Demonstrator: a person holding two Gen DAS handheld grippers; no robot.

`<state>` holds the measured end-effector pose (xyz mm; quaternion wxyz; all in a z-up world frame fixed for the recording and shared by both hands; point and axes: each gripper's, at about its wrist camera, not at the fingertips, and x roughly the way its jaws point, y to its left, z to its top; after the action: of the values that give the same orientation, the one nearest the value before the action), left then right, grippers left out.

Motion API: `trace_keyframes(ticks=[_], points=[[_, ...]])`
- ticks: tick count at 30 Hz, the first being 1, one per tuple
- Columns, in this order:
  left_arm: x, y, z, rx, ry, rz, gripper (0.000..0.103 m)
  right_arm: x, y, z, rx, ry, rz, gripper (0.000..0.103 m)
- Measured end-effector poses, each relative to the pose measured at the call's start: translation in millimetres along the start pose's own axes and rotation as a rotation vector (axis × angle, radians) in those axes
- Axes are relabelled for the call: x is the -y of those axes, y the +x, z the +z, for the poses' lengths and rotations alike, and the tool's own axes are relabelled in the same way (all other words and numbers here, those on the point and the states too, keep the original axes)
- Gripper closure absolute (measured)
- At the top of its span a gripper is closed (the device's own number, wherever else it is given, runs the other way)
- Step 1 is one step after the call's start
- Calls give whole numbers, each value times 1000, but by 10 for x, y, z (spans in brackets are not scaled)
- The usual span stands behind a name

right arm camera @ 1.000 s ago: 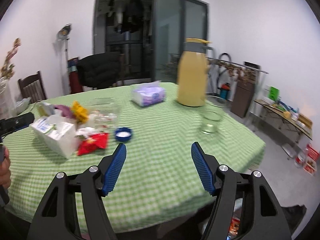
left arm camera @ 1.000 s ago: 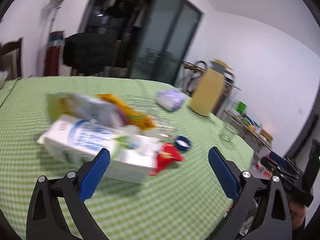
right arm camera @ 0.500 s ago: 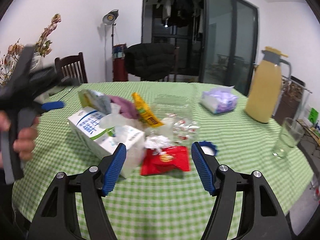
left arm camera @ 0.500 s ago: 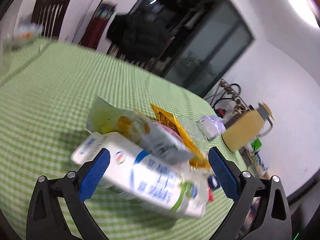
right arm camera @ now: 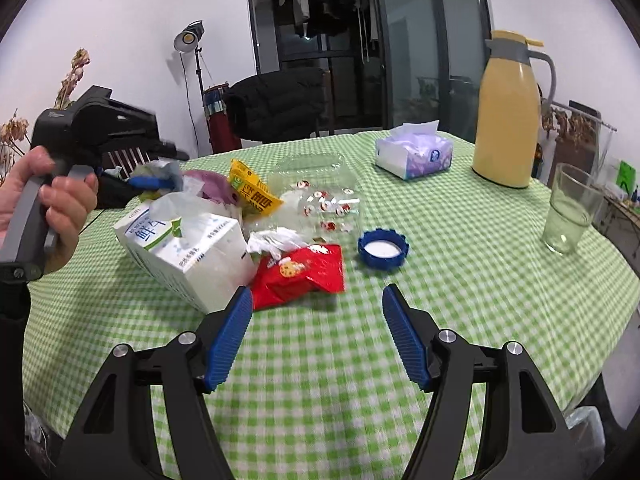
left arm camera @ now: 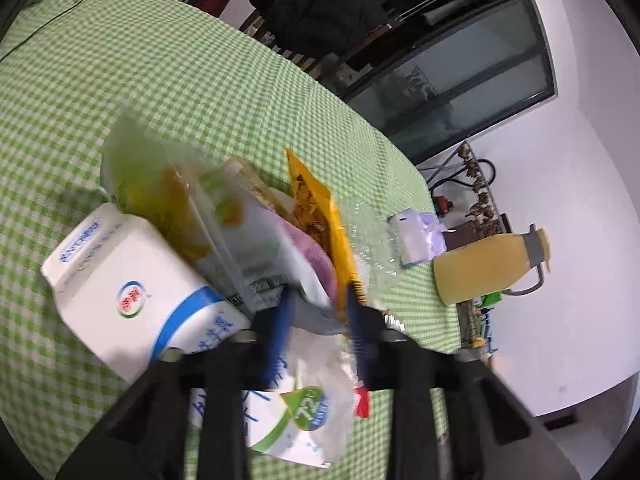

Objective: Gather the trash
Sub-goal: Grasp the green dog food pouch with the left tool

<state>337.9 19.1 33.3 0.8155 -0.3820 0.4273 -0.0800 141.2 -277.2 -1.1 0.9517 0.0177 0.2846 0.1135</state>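
Left gripper (left arm camera: 318, 300) jaws just closing, pinching a grey-white wrapper (left arm camera: 256, 240) above the milk carton (left arm camera: 132, 292), right gripper (right arm camera: 316, 312) spread, red packet (right arm camera: 304, 272) just beyond its fingertips.

A woven-looking green-checked cloth (right arm camera: 460, 264) covered the tabletop. At centre left the milk carton (right arm camera: 188, 252) was smooth coated card, the red wrapper (right arm camera: 304, 276) glossy crinkled film, and the clear container (right arm camera: 316, 184) thin shiny plastic. At right stood a clear glass tumbler (right arm camera: 570, 208) and a matt yellow jug (right arm camera: 508, 120).
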Motion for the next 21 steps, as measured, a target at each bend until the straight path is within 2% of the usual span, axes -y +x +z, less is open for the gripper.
trace_keyframes(ticks=[2,5,7,10,13,16,18,21], points=[[76,-106,-25,22,17,-21,92,7,-44,-26,4,-3,4,38],[212,-407,-57,55,74,-94,97,20,-97,-45,9,-3,7,38],[298,-612,-72,78,107,-138,97,16,-132,-39,17,-1,8,38],[372,-1002,-89,115,160,-267,97,-34,-177,-4,28,-7,14,38],[359,-1346,-103,181,215,-318,97,-115,-194,35,35,-25,19,38],[240,-1657,-93,287,269,-301,97,-238,-177,104,39,-55,27,38],[113,-1780,-56,329,280,-288,97,-359,-139,174,40,-82,38,38],[-115,-1811,8,328,278,-276,97,-523,-44,288,39,-114,60,38]])
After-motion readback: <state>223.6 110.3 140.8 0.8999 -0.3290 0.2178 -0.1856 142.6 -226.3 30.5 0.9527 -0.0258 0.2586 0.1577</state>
